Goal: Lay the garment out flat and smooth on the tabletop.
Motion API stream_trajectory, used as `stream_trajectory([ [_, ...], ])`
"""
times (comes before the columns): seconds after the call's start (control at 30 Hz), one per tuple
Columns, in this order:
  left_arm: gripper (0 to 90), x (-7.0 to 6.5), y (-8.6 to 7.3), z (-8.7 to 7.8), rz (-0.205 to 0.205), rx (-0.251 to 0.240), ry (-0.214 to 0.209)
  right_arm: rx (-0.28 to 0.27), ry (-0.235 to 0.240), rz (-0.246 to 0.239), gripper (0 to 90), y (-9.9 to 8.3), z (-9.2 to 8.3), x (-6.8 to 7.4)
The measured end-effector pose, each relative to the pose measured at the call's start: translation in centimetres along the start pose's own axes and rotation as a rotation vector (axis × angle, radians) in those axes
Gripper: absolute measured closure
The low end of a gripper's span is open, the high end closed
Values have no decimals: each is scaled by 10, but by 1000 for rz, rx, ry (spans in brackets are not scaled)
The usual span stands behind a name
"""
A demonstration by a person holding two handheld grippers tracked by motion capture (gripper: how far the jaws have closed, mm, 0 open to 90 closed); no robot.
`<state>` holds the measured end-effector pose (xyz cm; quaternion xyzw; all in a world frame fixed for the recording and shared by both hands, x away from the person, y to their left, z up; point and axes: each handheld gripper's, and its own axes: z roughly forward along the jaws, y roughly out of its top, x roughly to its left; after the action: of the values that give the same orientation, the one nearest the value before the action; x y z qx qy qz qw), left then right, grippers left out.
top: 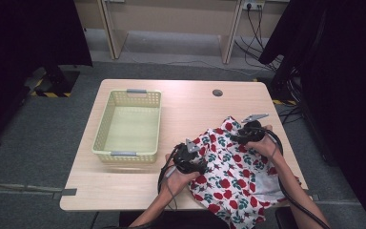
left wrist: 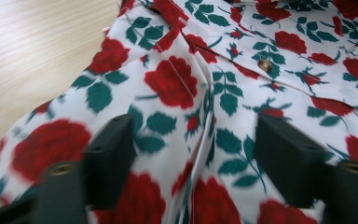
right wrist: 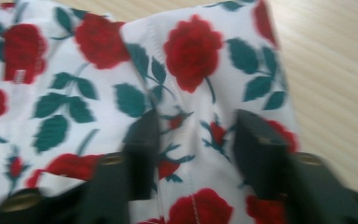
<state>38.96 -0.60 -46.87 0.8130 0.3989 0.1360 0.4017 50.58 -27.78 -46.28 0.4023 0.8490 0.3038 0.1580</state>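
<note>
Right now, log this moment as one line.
scene: red-rose white floral cloth on wooden table | left gripper: open over cloth | right gripper: open, fold between jaws | yellow plastic basket: empty

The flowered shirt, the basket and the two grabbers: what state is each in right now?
Flowered shirt: crumpled, lying on the table's near right part, hanging over the near edge.
Basket: upright, empty.
Left gripper: jaws apart over a fold of the shirt, not pinching it.
Right gripper: jaws apart, with a ridge of shirt cloth between them.
Table: bare wood between basket and shirt.
</note>
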Motion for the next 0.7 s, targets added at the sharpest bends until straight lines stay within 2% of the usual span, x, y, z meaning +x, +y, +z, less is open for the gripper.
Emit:
stream_trajectory([
  [0.03, 475, 0, 0, 4, 26, -4, -1, 3, -14, 7, 643, 0, -2, -3],
  [0.1, 725, 1, -1, 7, 39, -2, -10, 11, -20, 0, 724, -1, -4, -7],
  [0.17, 834, 4, -4, 4, 49, -4, -7, 19, -37, -4, 765, -4, -8, -10],
  [0.27, 861, 10, -6, -12, 51, -31, 15, 3, -82, 13, 798, -8, -18, -20],
  [0.33, 865, 14, -8, -28, 61, -55, 31, -20, -111, 47, 810, -10, -27, -31],
  [0.47, 851, 22, -19, -62, 45, -99, 53, -41, -185, 122, 785, -17, -46, -59],
  [0.53, 840, 24, -27, -74, 46, -103, 65, -27, -271, 144, 712, -20, -53, -70],
  [0.6, 825, 23, -34, -83, 43, -112, 68, -26, -329, 168, 578, -24, -60, -75],
  [0.63, 812, 22, -36, -86, 36, -119, 64, -39, -346, 179, 533, -25, -63, -74],
  [0.7, 754, 20, -35, -85, 20, -122, 47, -73, -343, 152, 462, -24, -67, -68],
])
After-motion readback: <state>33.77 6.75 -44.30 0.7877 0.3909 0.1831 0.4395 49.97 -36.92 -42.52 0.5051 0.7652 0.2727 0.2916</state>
